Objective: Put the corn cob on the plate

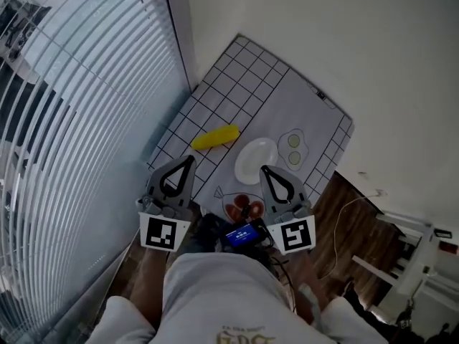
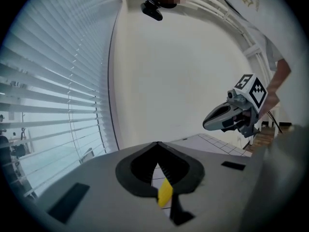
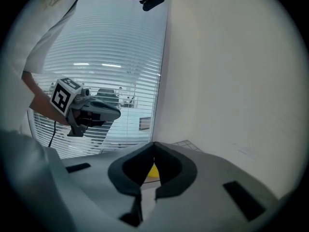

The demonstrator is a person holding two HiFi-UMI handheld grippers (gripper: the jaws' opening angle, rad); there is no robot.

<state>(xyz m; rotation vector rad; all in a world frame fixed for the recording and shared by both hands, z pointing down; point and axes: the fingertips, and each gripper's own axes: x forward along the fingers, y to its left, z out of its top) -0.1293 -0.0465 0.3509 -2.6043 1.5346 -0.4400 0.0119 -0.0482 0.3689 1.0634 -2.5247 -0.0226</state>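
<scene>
- Left gripper (image 1: 190, 160): smooth grey shell tapering to a point, dark lining round a spade-shaped opening, a black-and-white marker cube at its near end; jaws closed tip to tip, gripping nothing.
- Right gripper (image 1: 265, 169): same grey shell, dark lining and marker cube; jaws likewise closed and empty, tips above the near edge of the plate.
- Mat (image 1: 237, 84): flat, pale grey, ruled with thin dark lines into a square grid round a plain middle panel, set askew into the corner between the white wall and the window.
- Blinds (image 1: 72, 120): thin horizontal slats, pale and glossy, filling the left side.
- Plate (image 1: 256, 159): small, round, plain white, smooth, shallow, bare on top.
- On the mat right of the plate, an outlined drawing (image 1: 293, 147) with two pale green circles.
- Wooden floor (image 1: 351, 213): dark brown planks to the right, a thin white cable across them.
- Corn cob (image 1: 215, 137): bright yellow, long and rounded, narrowing at both ends; kernel texture too small to tell.
- Lying flat and slanted on the gridded part of the mat, just left of the plate, not on it, far of the left gripper's tips.
- Visible as a yellow sliver through the opening in both gripper views.
</scene>
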